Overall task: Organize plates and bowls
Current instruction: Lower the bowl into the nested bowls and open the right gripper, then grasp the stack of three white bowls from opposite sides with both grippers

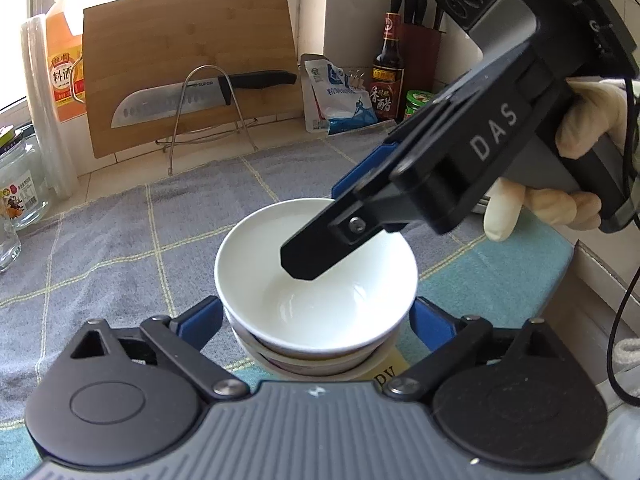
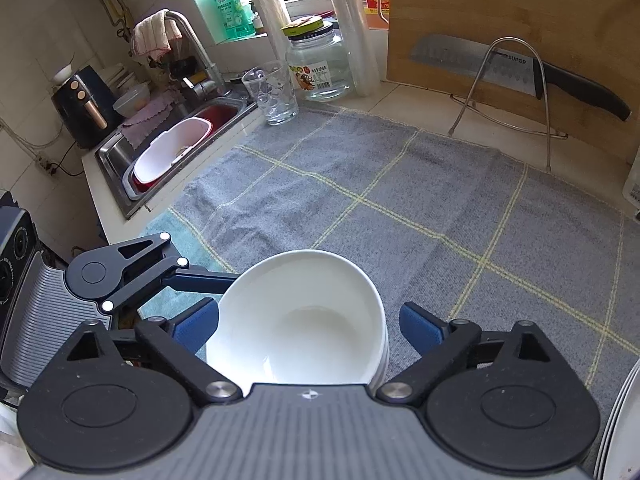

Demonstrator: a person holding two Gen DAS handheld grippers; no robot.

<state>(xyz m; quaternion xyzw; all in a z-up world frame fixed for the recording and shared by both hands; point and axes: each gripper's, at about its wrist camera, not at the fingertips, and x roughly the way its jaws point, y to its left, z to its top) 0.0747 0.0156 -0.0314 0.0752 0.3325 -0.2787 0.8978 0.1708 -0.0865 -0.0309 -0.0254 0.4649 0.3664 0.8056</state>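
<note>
A white bowl (image 1: 316,292) sits on top of a stack of other bowls (image 1: 304,362) on the grey checked cloth (image 1: 120,248). My left gripper (image 1: 316,320) is open, and its blue pads stand on either side of the stack. My right gripper (image 1: 316,228) reaches in from the upper right, held by a gloved hand (image 1: 588,120). It is open, with one black finger over the bowl's inside and the other beyond the far rim. In the right wrist view the same bowl (image 2: 296,320) lies between the wide pads of my right gripper (image 2: 308,328). A white plate edge (image 2: 624,420) shows at the right.
Against the back wall lean a cutting board (image 1: 188,60) and a knife (image 1: 200,94) on a wire rack. A glass tumbler (image 2: 272,92) and a jar (image 2: 318,64) stand at the cloth's far left, by the sink (image 2: 172,152). Bottles (image 1: 388,68) and a knife block fill the back right corner.
</note>
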